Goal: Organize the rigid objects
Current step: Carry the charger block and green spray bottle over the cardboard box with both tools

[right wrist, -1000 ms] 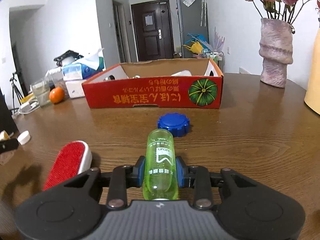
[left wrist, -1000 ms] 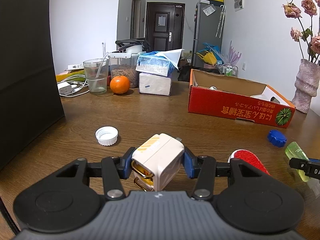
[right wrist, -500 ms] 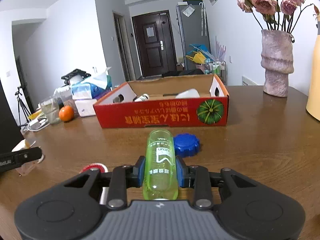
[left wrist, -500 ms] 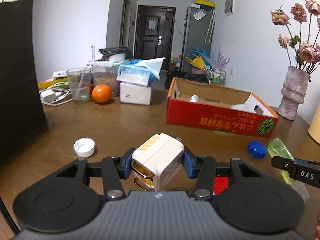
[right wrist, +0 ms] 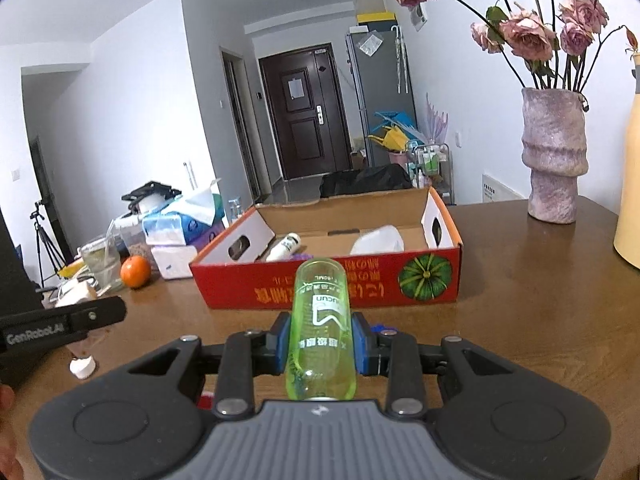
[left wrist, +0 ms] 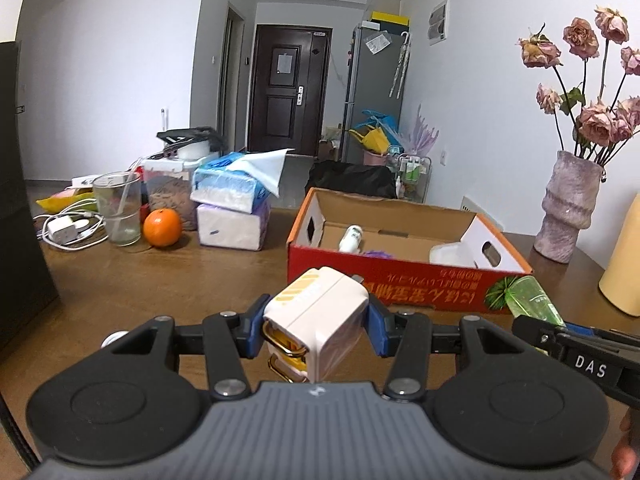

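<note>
My left gripper [left wrist: 316, 324] is clamped on a white charger block [left wrist: 320, 312]; my right gripper [right wrist: 322, 344] grasps a green bottle [right wrist: 322, 320]. Both hang above the desk [right wrist: 520, 300], the red cardboard box [right wrist: 360, 292] at twelve o'clock.

White charger [left wrist: 320, 312] and green bottle [right wrist: 322, 332] clamped above the table

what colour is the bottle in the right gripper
Translucent lime green with white print; the bottle shows best in the right wrist view, clamped in the right gripper.
</note>
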### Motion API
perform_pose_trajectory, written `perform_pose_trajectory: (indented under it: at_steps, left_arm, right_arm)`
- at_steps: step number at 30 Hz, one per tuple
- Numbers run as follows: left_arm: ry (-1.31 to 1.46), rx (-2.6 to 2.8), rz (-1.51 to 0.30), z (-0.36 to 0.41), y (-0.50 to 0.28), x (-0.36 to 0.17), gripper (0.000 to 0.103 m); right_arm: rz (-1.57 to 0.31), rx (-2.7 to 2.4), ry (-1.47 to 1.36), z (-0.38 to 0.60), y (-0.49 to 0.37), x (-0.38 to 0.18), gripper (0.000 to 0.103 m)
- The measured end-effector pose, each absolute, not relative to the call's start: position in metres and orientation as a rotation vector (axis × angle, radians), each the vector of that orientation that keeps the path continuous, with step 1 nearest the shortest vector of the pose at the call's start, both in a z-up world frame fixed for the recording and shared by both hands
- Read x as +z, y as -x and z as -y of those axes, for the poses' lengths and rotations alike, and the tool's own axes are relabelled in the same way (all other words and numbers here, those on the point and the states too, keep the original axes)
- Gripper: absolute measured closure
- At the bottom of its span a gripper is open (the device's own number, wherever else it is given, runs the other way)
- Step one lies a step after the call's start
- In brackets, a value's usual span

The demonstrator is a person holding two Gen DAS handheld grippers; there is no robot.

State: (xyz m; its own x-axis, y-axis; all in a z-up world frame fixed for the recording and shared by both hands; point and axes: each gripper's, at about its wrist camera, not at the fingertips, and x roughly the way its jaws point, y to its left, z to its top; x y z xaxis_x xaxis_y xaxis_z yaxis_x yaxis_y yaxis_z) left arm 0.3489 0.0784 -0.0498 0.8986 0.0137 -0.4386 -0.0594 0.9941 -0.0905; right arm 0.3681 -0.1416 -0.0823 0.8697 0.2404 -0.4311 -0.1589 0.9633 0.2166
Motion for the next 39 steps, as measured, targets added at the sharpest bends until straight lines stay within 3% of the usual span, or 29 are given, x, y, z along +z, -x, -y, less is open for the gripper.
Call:
perform_pose_trajectory:
  at_steps: [39]
  left_arm:
    - [0.087, 0.039, -0.412, -0.045, -0.471, -0.049, 0.053]
  right_arm:
    - [-0.438, 0.169, -0.223, 0.152, -0.477, -0.075, 0.073]
